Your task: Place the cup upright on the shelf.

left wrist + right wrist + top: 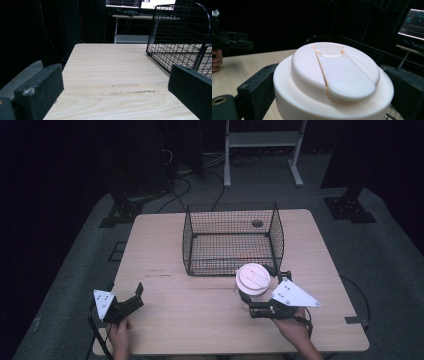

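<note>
A round white container with a flat hinged lid (253,279) (332,80) sits between the jaws of my right gripper (258,283) (332,82), which is shut on its sides, just in front of the basket's near right corner. The black wire basket (187,245) (175,32) stands open-topped in the middle of the wooden table (160,250). My left gripper (134,299) (115,82) rests low at the table's near left corner, open, with only bare wood between its fingers.
A small dark round thing (257,223) lies behind the basket. A white shelf frame (262,140) and cables stand on the floor beyond the table. A lit monitor (413,22) glows far off. The person's left hand (217,61) shows at the edge.
</note>
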The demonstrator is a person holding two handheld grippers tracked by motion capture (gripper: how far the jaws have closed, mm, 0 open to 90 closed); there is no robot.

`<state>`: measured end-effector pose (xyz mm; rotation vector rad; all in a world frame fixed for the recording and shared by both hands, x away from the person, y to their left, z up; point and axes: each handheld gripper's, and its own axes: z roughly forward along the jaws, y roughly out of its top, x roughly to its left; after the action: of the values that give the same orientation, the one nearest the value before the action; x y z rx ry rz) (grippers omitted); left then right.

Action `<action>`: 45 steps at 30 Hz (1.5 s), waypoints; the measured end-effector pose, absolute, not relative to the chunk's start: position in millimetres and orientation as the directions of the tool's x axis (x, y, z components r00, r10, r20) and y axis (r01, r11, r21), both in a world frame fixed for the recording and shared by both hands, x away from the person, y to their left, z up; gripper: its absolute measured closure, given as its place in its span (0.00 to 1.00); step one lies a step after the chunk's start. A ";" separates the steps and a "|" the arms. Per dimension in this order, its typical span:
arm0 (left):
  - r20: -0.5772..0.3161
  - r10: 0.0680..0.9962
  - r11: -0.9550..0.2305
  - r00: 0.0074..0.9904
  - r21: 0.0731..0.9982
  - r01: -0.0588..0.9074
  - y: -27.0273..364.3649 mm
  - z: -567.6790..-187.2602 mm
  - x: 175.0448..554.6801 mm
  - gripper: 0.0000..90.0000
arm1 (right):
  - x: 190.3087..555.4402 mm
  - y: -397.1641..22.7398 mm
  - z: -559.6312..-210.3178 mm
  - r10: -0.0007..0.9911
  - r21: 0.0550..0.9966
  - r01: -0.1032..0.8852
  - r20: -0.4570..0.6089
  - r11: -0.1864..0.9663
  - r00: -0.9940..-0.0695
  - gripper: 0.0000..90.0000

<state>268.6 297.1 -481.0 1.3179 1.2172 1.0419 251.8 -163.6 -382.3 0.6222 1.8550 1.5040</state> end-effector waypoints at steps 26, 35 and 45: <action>-0.044 0.992 0.031 0.116 0.993 0.110 297.4 -480.9 268.5 0.00 | 283.6 -158.0 -318.3 0.708 0.985 -0.067 -0.159 0.156 -0.688 0.05; -0.043 0.992 0.031 0.115 0.994 0.106 297.2 -480.9 268.4 0.00 | 305.0 -150.8 -299.8 0.713 0.985 -0.063 -0.160 0.160 -0.683 0.05; -0.044 0.992 0.031 0.116 0.994 0.105 297.2 -481.0 268.2 0.00 | 331.7 -140.9 -282.9 0.721 0.984 -0.057 -0.164 0.171 -0.674 0.05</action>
<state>268.2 297.2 -481.0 1.3096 1.2129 1.0437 331.7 -140.9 -282.9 0.6279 1.8151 1.5671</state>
